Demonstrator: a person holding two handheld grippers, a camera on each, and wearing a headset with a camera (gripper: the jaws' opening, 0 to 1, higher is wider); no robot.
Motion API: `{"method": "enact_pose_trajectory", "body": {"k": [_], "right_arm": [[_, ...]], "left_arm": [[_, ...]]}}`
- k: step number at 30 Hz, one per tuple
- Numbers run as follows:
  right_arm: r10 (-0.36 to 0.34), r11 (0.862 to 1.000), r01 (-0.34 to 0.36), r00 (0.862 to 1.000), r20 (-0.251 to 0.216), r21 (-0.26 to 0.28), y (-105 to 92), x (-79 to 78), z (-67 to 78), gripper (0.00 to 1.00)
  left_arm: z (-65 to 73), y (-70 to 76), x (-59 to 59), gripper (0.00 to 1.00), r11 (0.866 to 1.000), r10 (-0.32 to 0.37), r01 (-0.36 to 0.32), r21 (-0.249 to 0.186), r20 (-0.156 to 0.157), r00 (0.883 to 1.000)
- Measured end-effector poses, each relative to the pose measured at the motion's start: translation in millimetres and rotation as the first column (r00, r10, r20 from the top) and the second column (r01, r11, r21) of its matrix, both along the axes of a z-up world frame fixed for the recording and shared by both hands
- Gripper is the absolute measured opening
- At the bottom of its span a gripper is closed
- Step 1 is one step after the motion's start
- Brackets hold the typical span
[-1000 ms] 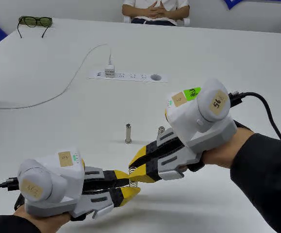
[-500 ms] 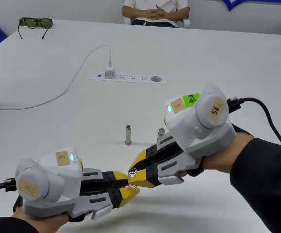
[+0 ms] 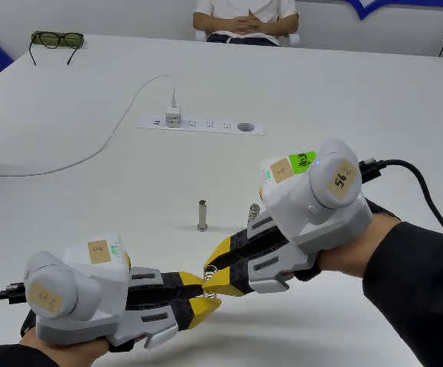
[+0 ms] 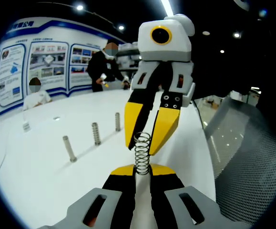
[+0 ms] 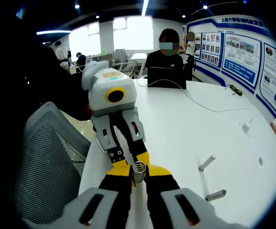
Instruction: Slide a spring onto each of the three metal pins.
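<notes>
Spring, foot seemingly inside left claw

Bright ceiling lighting, soft shadows, fisheye-warped edges, sharp focus.

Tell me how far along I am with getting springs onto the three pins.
Done: the middle pin already wears a spring; the far pin is too small to judge. In hand: a loose spring is pinched between the left gripper and the right gripper, with both sets of jaws closed on it. Left: the bare pin needs one.
</notes>
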State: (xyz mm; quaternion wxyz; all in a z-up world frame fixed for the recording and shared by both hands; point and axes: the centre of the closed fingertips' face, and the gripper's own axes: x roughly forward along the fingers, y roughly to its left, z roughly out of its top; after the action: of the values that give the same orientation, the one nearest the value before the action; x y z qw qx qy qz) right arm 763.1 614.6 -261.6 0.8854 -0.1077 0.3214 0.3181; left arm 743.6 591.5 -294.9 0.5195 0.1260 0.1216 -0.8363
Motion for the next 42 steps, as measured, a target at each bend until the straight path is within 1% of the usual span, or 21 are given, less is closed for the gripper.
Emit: {"method": "enact_pose_trajectory", "body": {"k": [3,7,12,21,26,33,39,42], "right_arm": [[-0.004,1.0,0.004,1.0,0.0,0.002,0.2,0.4,0.2,0.12],[-0.013,1.0,0.013,1.0,-0.003,0.007,0.0,1.1,0.1,0.12],[-0.019,1.0,0.019,1.0,0.0,0.006,-1.1,2.4,0.4,0.12],[-0.029,1.0,0.029,1.0,-0.003,0.007,-2.7,3.2,-1.0,0.12],[-0.038,0.999,0.037,0.999,0.003,0.008,-4.8,4.9,0.1,0.12],[-0.056,0.998,0.056,0.998,0.007,0.011,-8.8,6.5,1.2,0.12],[-0.09,0.996,0.09,0.996,0.016,0.02,-15.8,10.0,5.3,0.12],[-0.103,0.994,0.102,0.995,0.02,0.024,-18.7,11.2,6.9,0.12]], "left_arm": [[0.3,-0.1,0.5,0.1,1.0,0.002,-0.002,-0.001,0.001,1.0],[0.4,-1.4,2.7,0.11,1.0,0.01,-0.009,-0.014,0.03,0.999],[1.3,-2.9,4.2,0.12,1.0,0.015,-0.014,-0.024,0.046,0.999],[3.7,-5.8,8.6,0.25,0.999,0.04,-0.039,-0.037,0.052,0.998],[3.7,-5.9,10.3,0.29,0.998,0.052,-0.05,-0.039,0.054,0.997],[4.8,-6.7,16.1,0.39,0.996,0.084,-0.082,-0.047,0.046,0.995],[5.4,-6.5,22.2,0.46,0.992,0.113,-0.111,-0.054,0.04,0.993],[5.9,-6.2,23.9,0.47,0.991,0.12,-0.117,-0.058,0.04,0.992]]}}
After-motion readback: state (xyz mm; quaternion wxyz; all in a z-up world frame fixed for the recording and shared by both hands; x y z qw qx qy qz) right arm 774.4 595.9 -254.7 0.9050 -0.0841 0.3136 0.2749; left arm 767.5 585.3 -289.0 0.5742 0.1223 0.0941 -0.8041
